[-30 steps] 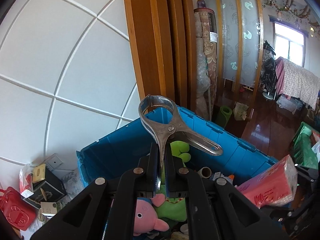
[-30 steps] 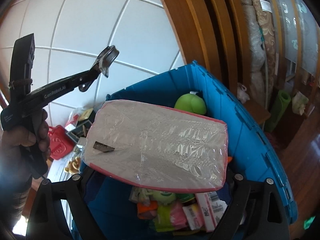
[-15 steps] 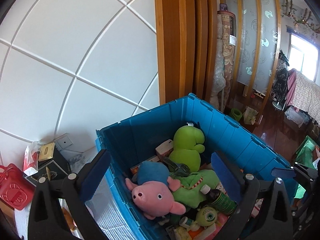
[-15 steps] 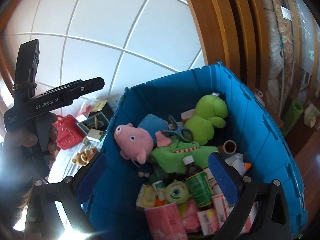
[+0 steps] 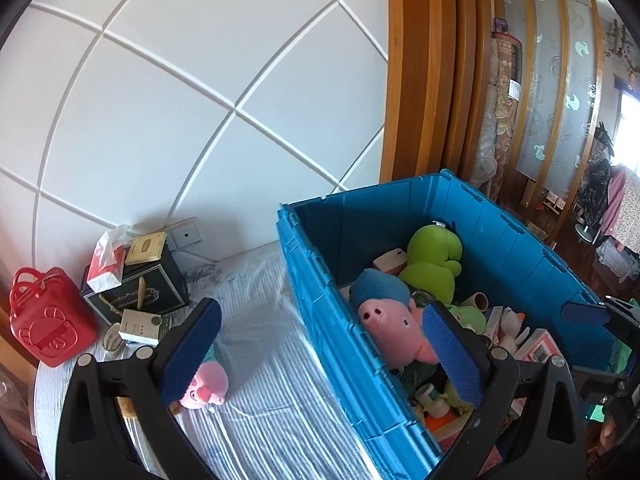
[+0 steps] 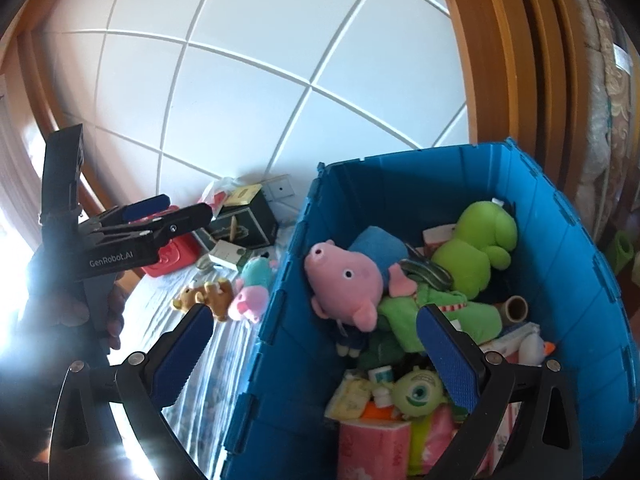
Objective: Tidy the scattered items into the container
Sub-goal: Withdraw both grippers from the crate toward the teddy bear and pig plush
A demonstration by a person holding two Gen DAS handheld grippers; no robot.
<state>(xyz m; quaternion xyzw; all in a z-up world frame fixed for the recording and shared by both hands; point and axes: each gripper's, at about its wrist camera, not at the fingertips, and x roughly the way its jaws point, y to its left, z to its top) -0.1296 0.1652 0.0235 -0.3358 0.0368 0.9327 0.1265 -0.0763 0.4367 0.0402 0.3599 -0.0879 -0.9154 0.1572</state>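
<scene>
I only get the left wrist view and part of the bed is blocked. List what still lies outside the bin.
Observer: A brown bear plush lies on the striped cover, left of the blue bin.
Operator: Identify the pink thing near it.
Observer: A pink-faced plush with a teal body, right beside the bear.
Operator: Confirm the metal clip is in.
Observer: Yes, the metal clip lies inside, between the pink pig plush and the green plush.
</scene>
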